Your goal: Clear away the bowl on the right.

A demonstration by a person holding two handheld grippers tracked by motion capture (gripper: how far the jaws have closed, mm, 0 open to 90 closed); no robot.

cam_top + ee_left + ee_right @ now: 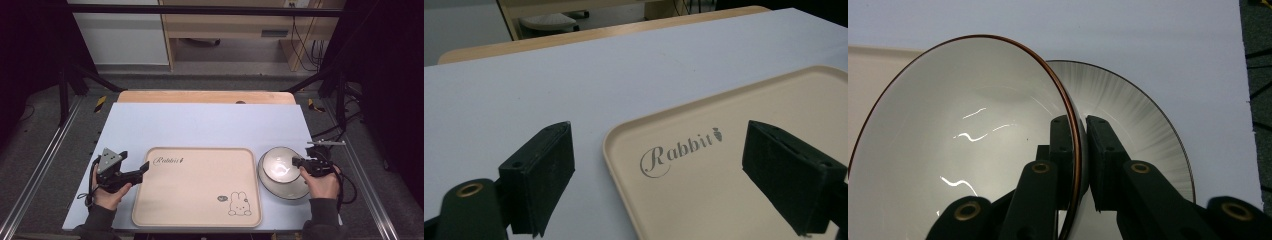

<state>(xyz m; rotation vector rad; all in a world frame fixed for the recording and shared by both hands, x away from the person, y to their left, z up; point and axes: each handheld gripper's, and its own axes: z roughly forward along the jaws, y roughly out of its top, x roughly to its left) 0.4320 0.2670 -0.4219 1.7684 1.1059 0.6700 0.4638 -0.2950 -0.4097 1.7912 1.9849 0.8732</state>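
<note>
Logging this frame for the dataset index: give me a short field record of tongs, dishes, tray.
left tongs: open, jaws straddling the tray's near corner, holding nothing
right tongs: shut on the bowl's rim, one jaw inside, one outside
bowl: white, brown rim, tilted up off the plate
plate: white, ribbed, under the bowl, right of the tray
tray: beige, rabbit print and "Rabbit" lettering, nothing on it
table: pale blue top
</note>
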